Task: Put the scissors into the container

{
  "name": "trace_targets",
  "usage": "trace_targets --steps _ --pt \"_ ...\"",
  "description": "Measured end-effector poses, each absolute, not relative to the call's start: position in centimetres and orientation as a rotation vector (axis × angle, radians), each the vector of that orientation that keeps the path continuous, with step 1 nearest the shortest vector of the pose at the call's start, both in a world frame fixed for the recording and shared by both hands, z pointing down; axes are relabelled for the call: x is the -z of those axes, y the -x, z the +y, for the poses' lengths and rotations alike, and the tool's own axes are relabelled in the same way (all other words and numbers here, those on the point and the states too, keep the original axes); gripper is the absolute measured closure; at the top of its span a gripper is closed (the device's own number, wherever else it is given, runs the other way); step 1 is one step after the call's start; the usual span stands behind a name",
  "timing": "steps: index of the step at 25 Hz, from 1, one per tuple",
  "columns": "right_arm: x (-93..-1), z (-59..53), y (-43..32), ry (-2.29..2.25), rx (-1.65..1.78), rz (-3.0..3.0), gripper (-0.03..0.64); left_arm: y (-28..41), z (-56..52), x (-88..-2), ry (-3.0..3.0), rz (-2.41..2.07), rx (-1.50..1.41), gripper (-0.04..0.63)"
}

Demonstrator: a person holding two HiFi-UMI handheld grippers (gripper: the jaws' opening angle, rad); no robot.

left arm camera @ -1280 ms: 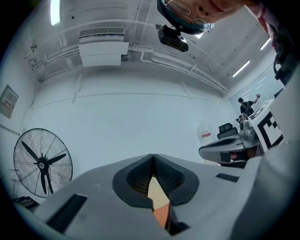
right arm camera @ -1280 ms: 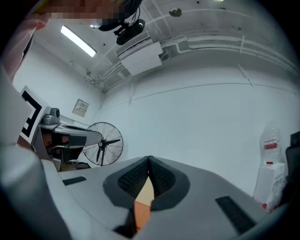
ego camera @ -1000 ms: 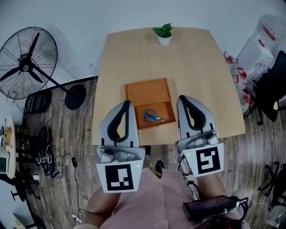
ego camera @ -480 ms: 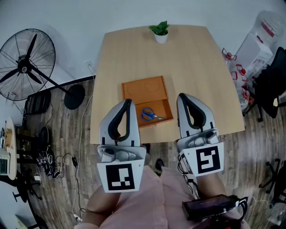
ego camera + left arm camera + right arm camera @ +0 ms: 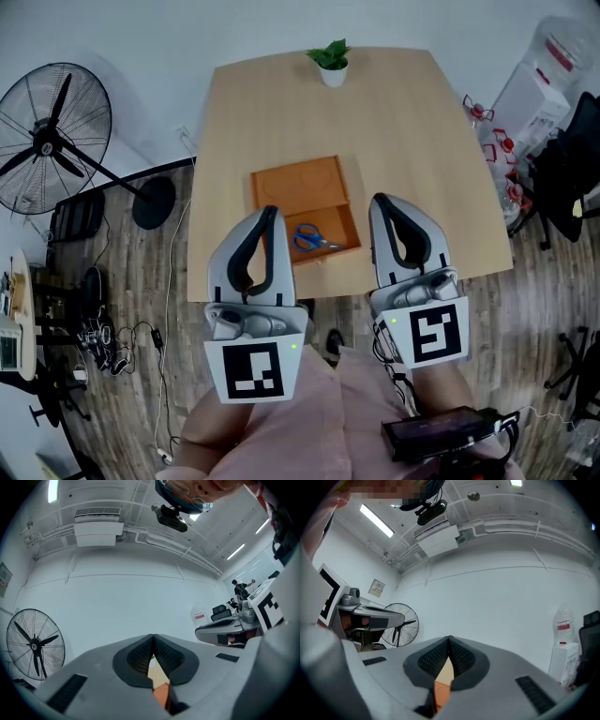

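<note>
1. The scissors (image 5: pixel 314 239) lie flat in the lower half of the orange container (image 5: pixel 330 219), at the middle of the head view, near the front edge of the table (image 5: pixel 403 141)
2. They're in the tray already, so I judge the task done
3. The left gripper (image 5: pixel 268 214) has its jaws pressed together with nothing between them; its own view shows the tips meeting (image 5: pixel 153 639)
4. The right gripper (image 5: pixel 379 202) is likewise closed and empty (image 5: pixel 449 641); both hang either side of the container, not touching the scissors
5. I expect the scissors to be light and stiff, with slick metal blades and blue loops that look like plastic, though they're small in frame
6. If I had to lift them again, I'd pinch across the pivot or a handle loop, since thin flat blades would slip
</note>
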State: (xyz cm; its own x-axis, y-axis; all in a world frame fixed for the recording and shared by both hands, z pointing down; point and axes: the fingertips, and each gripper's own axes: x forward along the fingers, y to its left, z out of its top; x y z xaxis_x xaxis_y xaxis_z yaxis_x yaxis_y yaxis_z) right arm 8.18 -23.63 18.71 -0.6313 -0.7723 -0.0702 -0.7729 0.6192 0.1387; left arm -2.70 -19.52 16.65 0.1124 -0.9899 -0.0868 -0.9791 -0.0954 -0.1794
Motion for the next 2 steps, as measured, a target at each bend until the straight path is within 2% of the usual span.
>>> trace_targets --steps 2 --pt "-18.68 -23.6 -8.18 1.348 -0.245 2.822 0.617 2.69 -19.49 -16.62 2.192 1.97 0.081 0.586"
